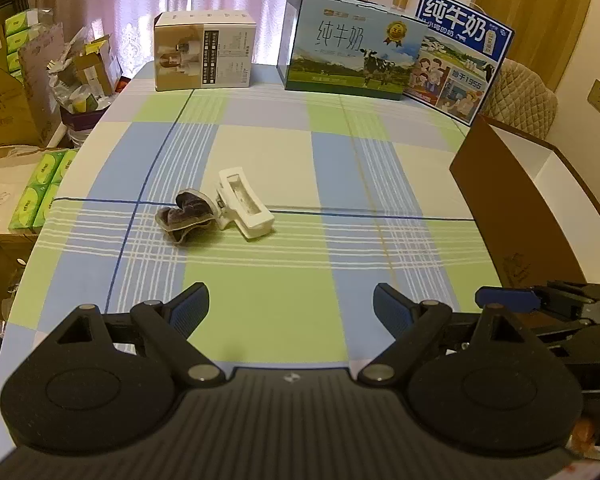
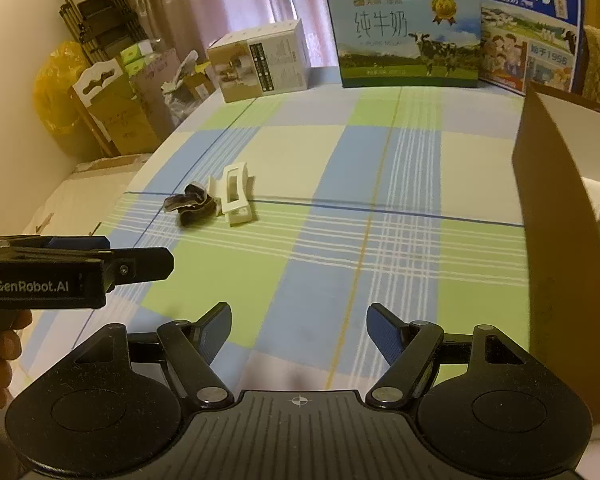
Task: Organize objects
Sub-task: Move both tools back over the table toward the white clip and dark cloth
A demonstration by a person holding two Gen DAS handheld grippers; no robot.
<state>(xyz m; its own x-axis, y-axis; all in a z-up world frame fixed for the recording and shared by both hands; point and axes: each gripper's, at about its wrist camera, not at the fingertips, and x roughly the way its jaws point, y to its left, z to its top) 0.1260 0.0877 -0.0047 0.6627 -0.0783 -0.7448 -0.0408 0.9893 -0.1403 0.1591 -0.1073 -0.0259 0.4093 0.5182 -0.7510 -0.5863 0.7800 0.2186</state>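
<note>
Both hand-held grippers are held low over the near edge of the counter (image 1: 268, 152), which is covered by a blue, green and white checked cloth: the left hand-held gripper (image 1: 291, 306) and the right hand-held gripper (image 2: 299, 326) are each seen with fingers spread and nothing between them. A white clip (image 1: 242, 202) and a dark crumpled item (image 1: 188, 216) are found touching each other mid-counter, with nothing lying in the way. A brown open box (image 1: 512, 216) is stood at the right. Two milk cartons (image 1: 348, 40) marked "纯牛奶" are placed at the far edge beside a beige box (image 1: 204, 50). "GenRobot.AI" is read on the left device.
</note>
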